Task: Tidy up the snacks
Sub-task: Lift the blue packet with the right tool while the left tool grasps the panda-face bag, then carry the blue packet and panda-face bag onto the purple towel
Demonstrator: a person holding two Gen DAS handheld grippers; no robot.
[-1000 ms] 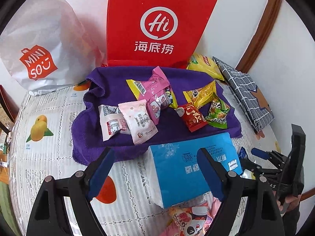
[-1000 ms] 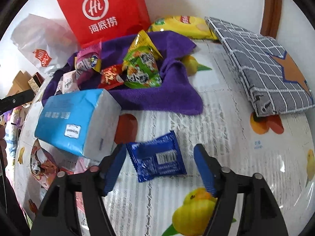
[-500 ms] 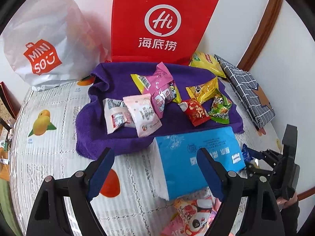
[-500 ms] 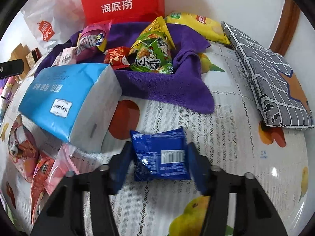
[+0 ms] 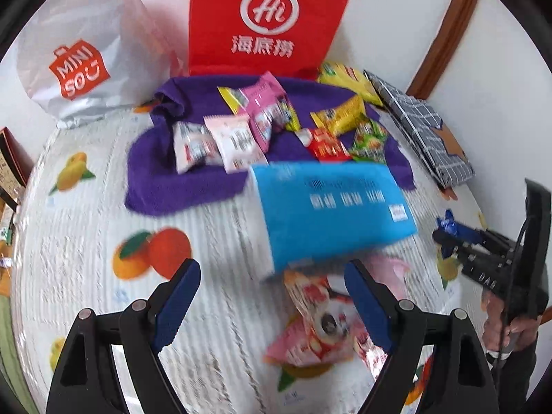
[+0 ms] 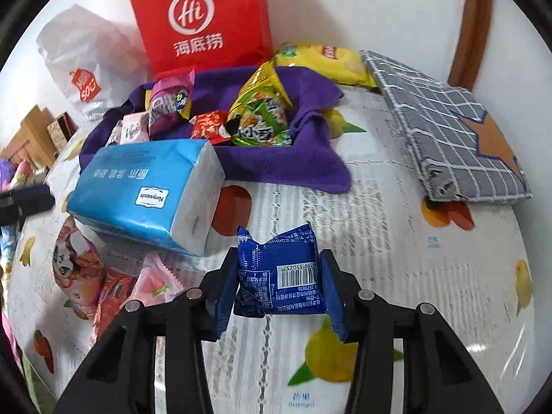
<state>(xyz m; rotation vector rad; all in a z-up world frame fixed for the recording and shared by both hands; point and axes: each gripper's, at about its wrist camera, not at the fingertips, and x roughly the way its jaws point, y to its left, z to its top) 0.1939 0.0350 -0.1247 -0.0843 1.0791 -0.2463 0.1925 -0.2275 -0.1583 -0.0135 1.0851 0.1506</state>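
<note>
Tilting steeply down, the right gripper [image 6: 279, 284] has just closed on one crinkled dark-blue foil snack packet [image 6: 281, 272]; the left gripper [image 5: 272, 298] hangs wide, empty.

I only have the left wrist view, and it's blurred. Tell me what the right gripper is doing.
Observer: The right gripper has just been closing on the blue snack packet; both pads press its sides.
Operator: Read me the packet's face.
Observer: A white barcode label faces the camera.
Operator: Describe the tissue pack's end.
Observer: The blue tissue pack has a white end, turned toward the packet, apart from it.
</note>
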